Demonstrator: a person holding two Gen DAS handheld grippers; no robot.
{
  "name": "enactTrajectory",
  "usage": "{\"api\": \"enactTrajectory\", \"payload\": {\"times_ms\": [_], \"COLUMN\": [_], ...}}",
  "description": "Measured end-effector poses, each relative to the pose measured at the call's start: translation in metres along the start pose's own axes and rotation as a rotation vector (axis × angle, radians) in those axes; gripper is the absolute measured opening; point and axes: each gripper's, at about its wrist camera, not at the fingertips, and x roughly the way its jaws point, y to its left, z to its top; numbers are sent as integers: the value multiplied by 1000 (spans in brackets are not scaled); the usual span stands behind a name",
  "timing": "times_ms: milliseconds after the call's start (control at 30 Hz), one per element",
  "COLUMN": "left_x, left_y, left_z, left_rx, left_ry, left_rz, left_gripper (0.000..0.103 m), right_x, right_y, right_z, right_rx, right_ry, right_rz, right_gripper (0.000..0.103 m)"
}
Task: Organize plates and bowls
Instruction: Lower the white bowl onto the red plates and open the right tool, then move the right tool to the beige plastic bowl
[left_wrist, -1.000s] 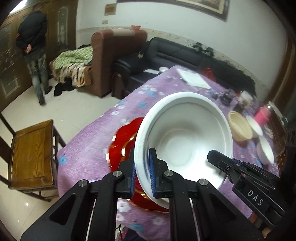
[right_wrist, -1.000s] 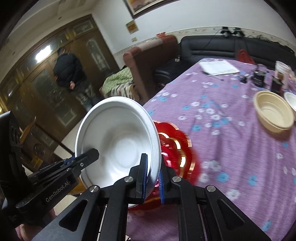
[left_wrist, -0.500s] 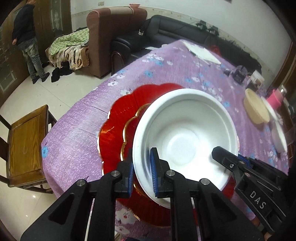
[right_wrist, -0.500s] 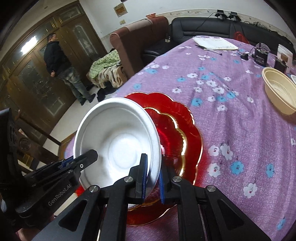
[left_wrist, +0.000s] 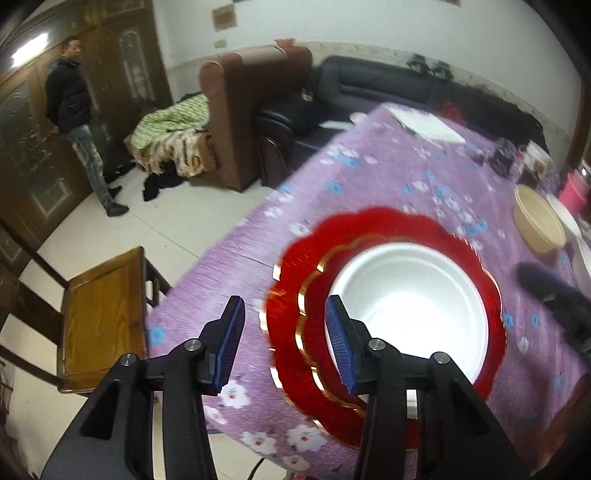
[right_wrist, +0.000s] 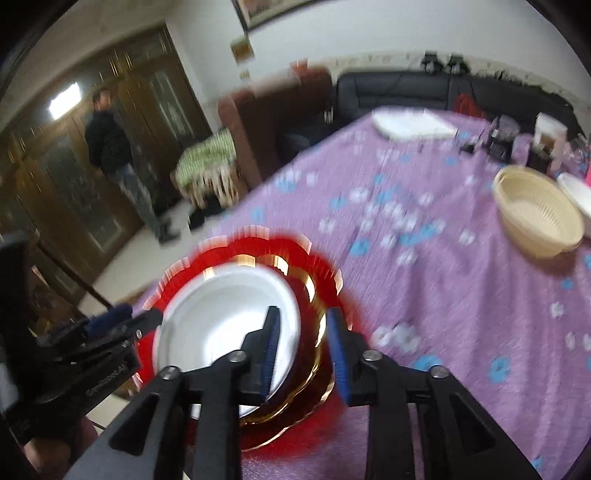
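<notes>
**Releasing white bowl onto red plates**

Sitting in the middle of the stacked red plates (left_wrist: 291, 354), the white bowl (left_wrist: 410, 306) rests upright near the corner of the table. The plates are scalloped with gold trim, a smaller one nested on a larger one. Purple floral tablecloth (left_wrist: 369, 177) underneath.

Left gripper (left_wrist: 284, 343): jaws have just been opening and now stand apart. One blue pad is over the bare cloth, the other over the bowl's near rim; the plates' edge shows in the gap. Neither pad presses on the bowl.

Right gripper (right_wrist: 303, 350): jaws likewise just been opening, now apart. One pad sits over the bowl's inside, the other outside past the plates' gilt edge; the bowl's rim lies between them, not pinched. Right view heavily motion-blurred.

Far side of the table: a cream basket-like bowl (right_wrist: 539, 218) with a white dish (right_wrist: 576, 195) just beside it, well apart from the red stack.

Off the table: a wooden chair (left_wrist: 99, 317), a brown armchair (left_wrist: 236, 114), a person (left_wrist: 77, 122) standing by wooden doors.
</notes>
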Motion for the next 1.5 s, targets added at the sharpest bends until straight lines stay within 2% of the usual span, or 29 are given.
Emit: {"api": "enactTrajectory", "payload": {"times_ms": [33, 67, 100, 133, 200, 233, 333, 400, 633, 800, 900, 967, 1033, 1100, 1233, 1300, 1433, 1467, 1500], "left_x": [-7, -15, -24, -32, -46, -53, -66, -67, -49, -48, -43, -43, -41, -29, -1, 7, 33, 40, 49], "left_y": [3, 4, 3, 0, -12, -23, -64, -100, -210, -289, -333, -348, -349, -340, -314, -296, -274, -272, -270], "left_z": [2, 3, 4, 6, 7, 7, 5, 1, -11, 3, 12, 17, 25, 40, 75, 90, 101, 102, 103], "left_rx": [-21, -38, -46, -46, -34, -19, 73, 149, 334, 390, 420, 425, 406, 349, 214, 158, 60, 39, 12], "left_ry": [-20, -47, -75, -94, -121, -133, -140, -101, 110, 172, 216, 248, 228, 228, 237, 208, 210, 217, 222], "left_rz": [0, -13, -34, -53, -107, -147, -238, -298, -442, -522, -523, -541, -530, -480, -399, -337, -269, -259, -248], "left_gripper": [44, 44, 44, 45, 60, 63, 67, 70, 70, 70, 70, 70, 70, 70, 70, 70, 70, 70, 70], "right_x": [-15, -25, -37, -44, -57, -60, -73, -85, -136, -175, -194, -206, -217, -221, -199, -186, -130, -111, -92], "right_y": [-9, -16, -28, -36, -59, -68, -107, -139, -237, -302, -340, -363, -382, -392, -390, -385, -364, -357, -351], "right_z": [2, 3, 2, 2, -3, -4, -18, -31, -66, -82, -74, -66, -53, -37, 5, 20, 44, 49, 52], "right_rx": [17, 30, 52, 66, 101, 118, 196, 257, 415, 525, 585, 629, 670, 687, 661, 662, 703, 712, 722], "right_ry": [-59, -97, -150, -180, -217, -218, -221, -217, -253, -294, -309, -326, -355, -385, -374, -370, -263, -210, -151], "right_rz": [2, -4, -20, -31, -56, -65, -99, -130, -252, -317, -351, -354, -333, -290, -92, -4, 259, 292, 286], "right_gripper": [47, 53, 64, 70, 70, 70, 70, 70, 71, 71, 71, 71, 72, 73, 75, 75, 77, 77, 77]}}
